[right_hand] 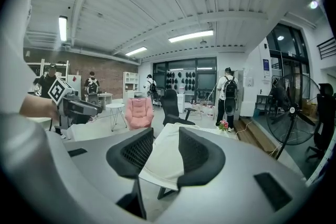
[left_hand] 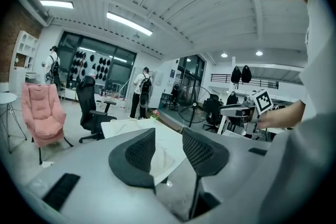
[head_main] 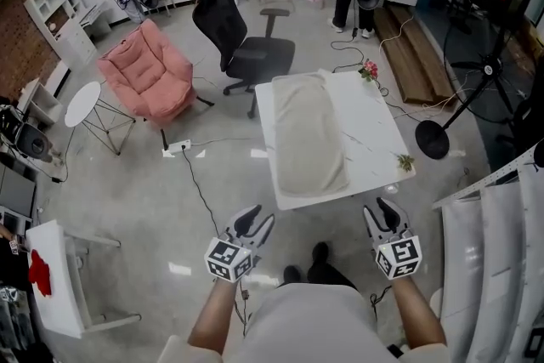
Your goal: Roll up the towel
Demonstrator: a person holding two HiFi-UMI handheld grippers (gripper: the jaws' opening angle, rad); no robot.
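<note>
1. The towel (head_main: 309, 136) is lying flat along the white table (head_main: 374, 132), unrolled.
2. The left gripper (head_main: 252, 224) and right gripper (head_main: 384, 217) are hovering short of the table's near edge, jaws apart and empty, probably lining up to start rolling.

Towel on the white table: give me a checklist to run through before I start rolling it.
1. The towel lies spread flat along the table: ok.
2. The left gripper has its jaws apart with nothing held: ok.
3. The right gripper has its jaws apart with nothing held: ok.
4. Both grippers at the towel's near end: not ok, they are short of the table edge.
5. The pink flowers and the small sprig sit clear of the towel: ok.
</note>
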